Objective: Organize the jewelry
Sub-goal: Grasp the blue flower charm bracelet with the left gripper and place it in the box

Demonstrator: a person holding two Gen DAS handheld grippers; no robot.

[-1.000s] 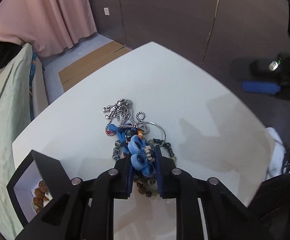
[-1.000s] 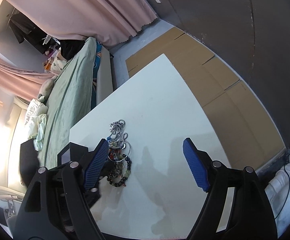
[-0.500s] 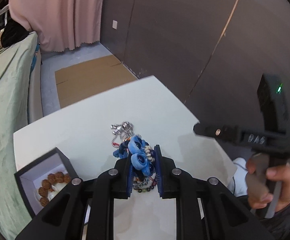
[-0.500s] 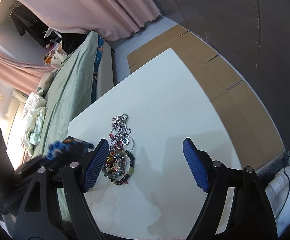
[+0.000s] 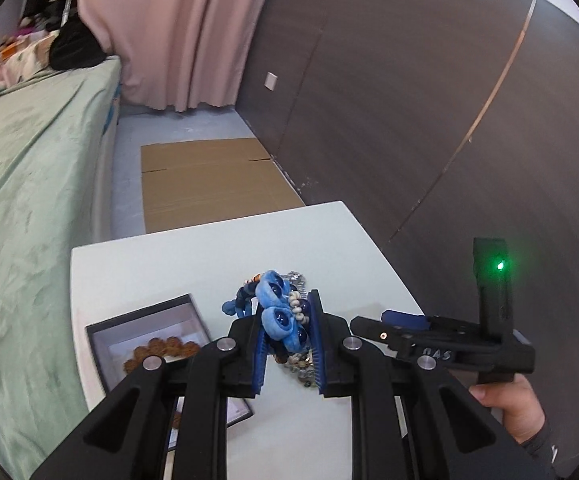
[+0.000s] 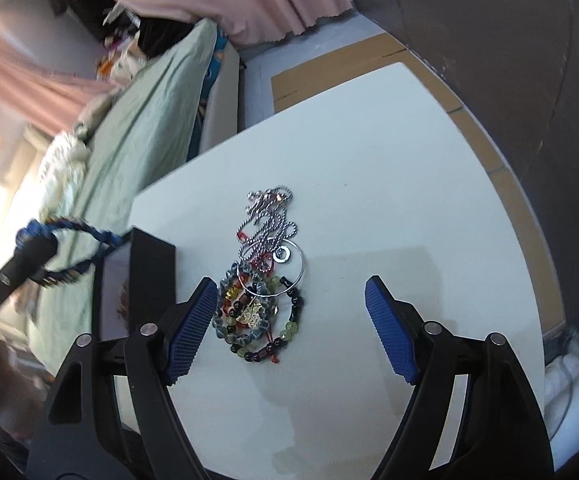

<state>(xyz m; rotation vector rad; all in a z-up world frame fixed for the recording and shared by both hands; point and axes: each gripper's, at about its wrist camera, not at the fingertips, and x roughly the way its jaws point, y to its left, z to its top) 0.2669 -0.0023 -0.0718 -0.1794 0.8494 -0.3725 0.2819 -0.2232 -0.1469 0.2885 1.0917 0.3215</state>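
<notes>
Bare table point(image 6: 389, 184) right of the jewelry pile point(image 6: 261, 292); box point(image 6: 151, 268) apparently crowds its left.

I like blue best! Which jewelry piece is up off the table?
The blue braided bracelet, pinched in the left gripper. The bead bracelets and silver chain lie flat.

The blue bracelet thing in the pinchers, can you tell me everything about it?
The blue bracelet is a loop of soft, fuzzy-looking blue cord with shiny dark blue beads set along it and a short row of small pale beads. The left gripper is shut on it, blue pads pressing both sides, holding it in the air above the white table. In the right wrist view the rest of the loop dangles free beside the open black box.
</notes>
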